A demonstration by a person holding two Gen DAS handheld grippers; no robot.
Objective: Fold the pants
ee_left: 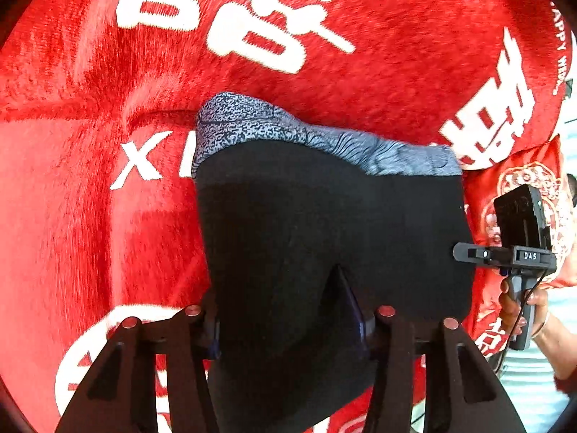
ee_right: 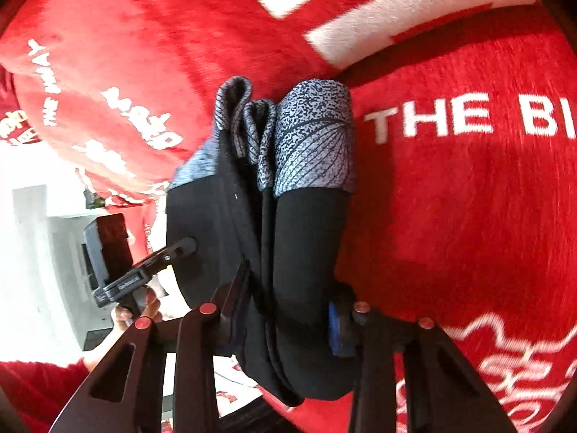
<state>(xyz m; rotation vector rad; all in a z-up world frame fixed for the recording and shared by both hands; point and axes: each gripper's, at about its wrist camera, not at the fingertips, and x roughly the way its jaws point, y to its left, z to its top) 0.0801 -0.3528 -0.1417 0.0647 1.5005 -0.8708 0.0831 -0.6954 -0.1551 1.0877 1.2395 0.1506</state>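
Note:
The pants (ee_left: 324,216) are black with grey-blue patterned ends (ee_left: 288,126). They hang folded between both grippers above a red blanket. My left gripper (ee_left: 292,321) is shut on one edge of the black cloth. My right gripper (ee_right: 288,310) is shut on the other edge, where several layers bunch up (ee_right: 299,245). The patterned ends (ee_right: 310,137) point away from me. The right gripper also shows in the left wrist view (ee_left: 468,252) at the pants' right edge. The left gripper shows in the right wrist view (ee_right: 180,249) at their left edge.
A red plush blanket with white lettering (ee_left: 324,18) covers the surface below, also in the right wrist view (ee_right: 468,198). A red patterned pillow (ee_left: 533,187) lies at the right. White furniture (ee_right: 43,234) stands beyond the blanket's left edge.

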